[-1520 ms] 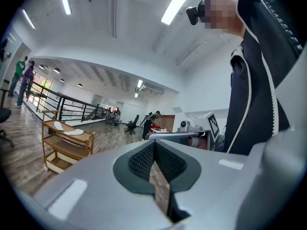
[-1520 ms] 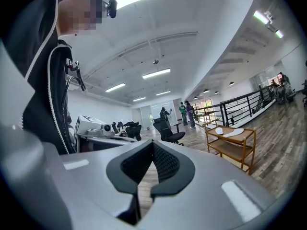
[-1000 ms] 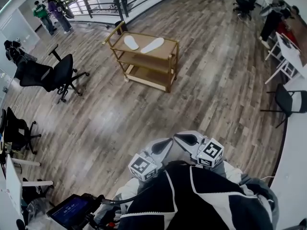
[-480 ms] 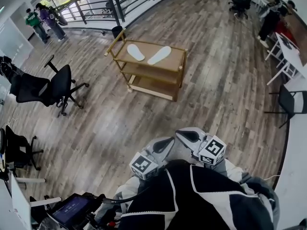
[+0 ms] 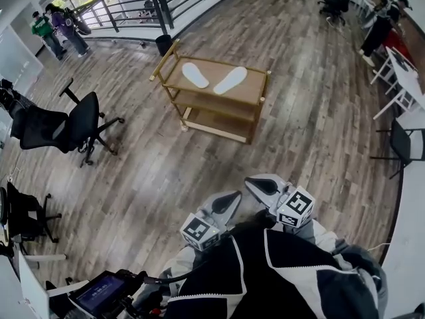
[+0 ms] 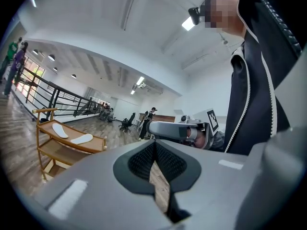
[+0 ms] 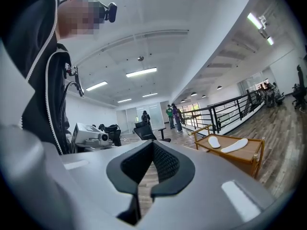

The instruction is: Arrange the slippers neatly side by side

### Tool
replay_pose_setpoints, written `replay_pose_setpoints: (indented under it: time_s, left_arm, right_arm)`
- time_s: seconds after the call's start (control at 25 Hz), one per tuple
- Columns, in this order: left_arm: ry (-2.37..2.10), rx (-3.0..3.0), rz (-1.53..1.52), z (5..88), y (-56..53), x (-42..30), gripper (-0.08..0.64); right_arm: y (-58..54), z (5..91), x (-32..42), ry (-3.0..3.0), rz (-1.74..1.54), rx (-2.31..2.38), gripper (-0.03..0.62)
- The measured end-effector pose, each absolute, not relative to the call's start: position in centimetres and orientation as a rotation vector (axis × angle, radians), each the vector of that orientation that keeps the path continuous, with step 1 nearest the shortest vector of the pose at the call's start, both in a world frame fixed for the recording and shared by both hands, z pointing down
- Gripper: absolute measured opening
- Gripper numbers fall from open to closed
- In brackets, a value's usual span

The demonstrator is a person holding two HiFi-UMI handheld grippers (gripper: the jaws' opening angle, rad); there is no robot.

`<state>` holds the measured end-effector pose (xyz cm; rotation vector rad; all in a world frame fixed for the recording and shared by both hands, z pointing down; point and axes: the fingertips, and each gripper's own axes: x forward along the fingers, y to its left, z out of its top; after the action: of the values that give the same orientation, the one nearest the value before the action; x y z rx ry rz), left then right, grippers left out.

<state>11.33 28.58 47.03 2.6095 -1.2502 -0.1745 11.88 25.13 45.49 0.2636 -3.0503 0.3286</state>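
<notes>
Slippers number two, both white. Nearest are the left gripper and right gripper, each empty with jaws pressed together. Across the wood-plank floor stands one three-shelf cart, with the pair angled apart on its top shelf; beyond it are a black railing and two people.

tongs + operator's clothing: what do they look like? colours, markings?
The left tongs and right tongs are light grey moulded shells with tapered noses. Each has black ribbed pads in a dark recess and carries a white cube with black square markers. The person wears a black jacket with white stripes.
</notes>
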Motion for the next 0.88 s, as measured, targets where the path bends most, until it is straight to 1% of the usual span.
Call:
replay_pose_setpoints:
  time_s: [0.28,0.44,0.6,0.88]
  left_arm:
    - [-1.260,2.566,-0.170,48.3,24.4,9.5,0.009]
    - [-1.300,2.522,-0.163,49.2,19.2,8.0,0.009]
    - [-1.363,2.531,-0.139,48.4,14.7,6.9,0.009]
    - [-1.383,2.539,-0.151,47.4,4.6,7.0,0.009]
  right_arm:
    - [20.6,47.0,10.1,-3.041,0.390,0.245,0.005]
    - [15.3,47.6,8.4,-3.045,0.400,0.187,0.005]
    - [11.2,46.7,7.2,-3.049,0.402,0.128,0.005]
    - [2.3,45.8,5.9,-3.055,0.408,0.024,0.005]
